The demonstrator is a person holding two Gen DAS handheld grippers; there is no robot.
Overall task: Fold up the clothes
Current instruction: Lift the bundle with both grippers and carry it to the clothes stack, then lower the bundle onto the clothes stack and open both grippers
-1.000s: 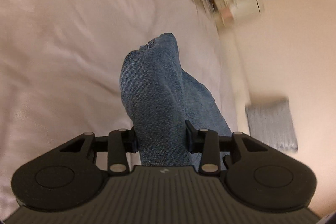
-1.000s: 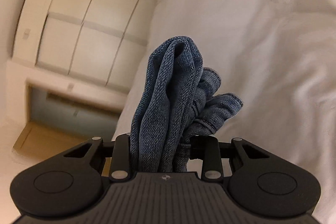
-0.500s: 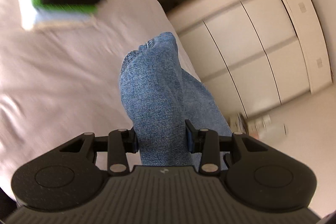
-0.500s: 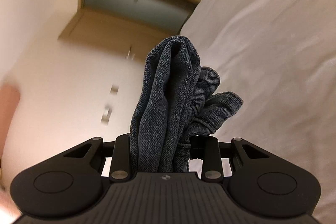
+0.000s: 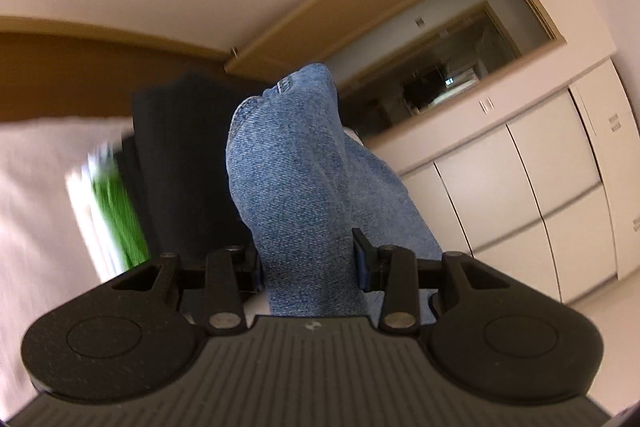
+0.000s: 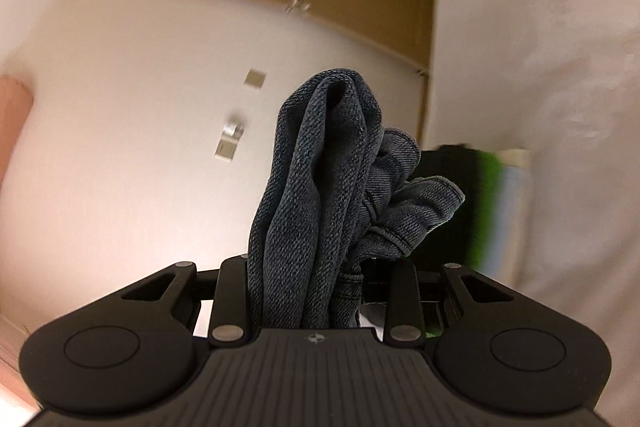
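Bed (image 5: 36,195): white sheet, soft creases, blurred; fills L side of left wrist view and R side (image 6: 560,107) of right wrist view. Edge meets the brown headboard (image 5: 80,75).

Wall (image 6: 120,107): cream, smooth, w/ small switch plates. Open air in front of both tongs.

Cupboards (image 5: 540,187): flat white doors, straight seams, R of left view; grey glass recess above.

Folded stack (image 5: 176,167): black cloth on top, green and pale layers under, on bed just behind the denim; blurred. Also seen in right view (image 6: 460,207), R of the bundle.

Jeans (image 5: 304,179): mid-blue denim, woven grain, stitched seam at top; bunched, held off the bed between both tongs. Right view shows darker, thicker roll (image 6: 316,207) w/ hemmed edges curling R.

Left tongs (image 5: 308,263): black, ribbed body; narrow, pinching the jeans fold.

Right tongs (image 6: 316,291): same build; clamped on the jeans roll, cloth fills the gap.
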